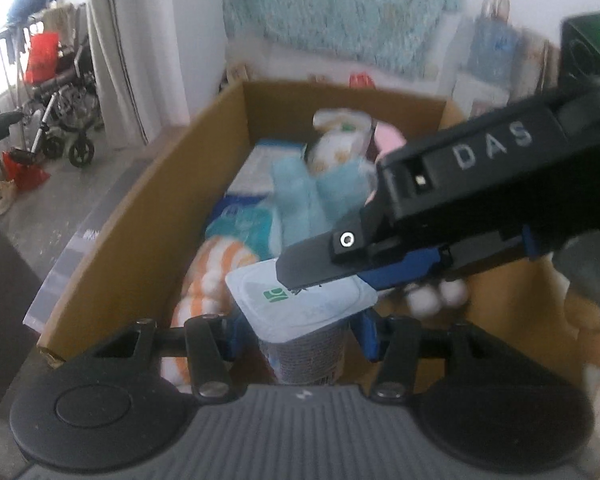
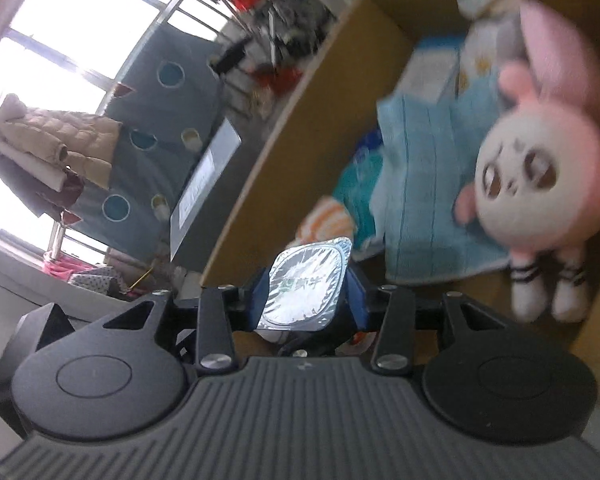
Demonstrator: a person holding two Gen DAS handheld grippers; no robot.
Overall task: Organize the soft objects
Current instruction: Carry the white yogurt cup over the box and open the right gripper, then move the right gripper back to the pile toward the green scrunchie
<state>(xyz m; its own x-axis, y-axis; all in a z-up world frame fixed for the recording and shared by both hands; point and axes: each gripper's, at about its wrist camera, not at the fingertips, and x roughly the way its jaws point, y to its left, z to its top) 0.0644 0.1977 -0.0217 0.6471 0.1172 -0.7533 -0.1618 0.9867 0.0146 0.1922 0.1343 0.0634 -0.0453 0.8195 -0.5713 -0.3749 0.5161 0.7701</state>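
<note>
My left gripper (image 1: 300, 328) is shut on a yogurt cup (image 1: 300, 304) with a foil lid, held over an open cardboard box (image 1: 148, 200). My right gripper (image 2: 306, 300) closes around the same cup's foil lid (image 2: 306, 284); it reaches in from the right in the left wrist view (image 1: 328, 268). In the box lie a pink-and-white plush doll (image 2: 540, 184), a blue towel (image 2: 424, 184), an orange-striped cloth (image 1: 212, 280) and a patterned soft bundle (image 1: 340, 144).
The box's brown walls (image 2: 284, 152) rise on the left and far sides. Beyond it are a wheelchair (image 1: 60, 120), a curtain (image 1: 132, 40), a teal knitted blanket on the wall (image 1: 340, 12) and a dark sofa with clothes (image 2: 148, 128).
</note>
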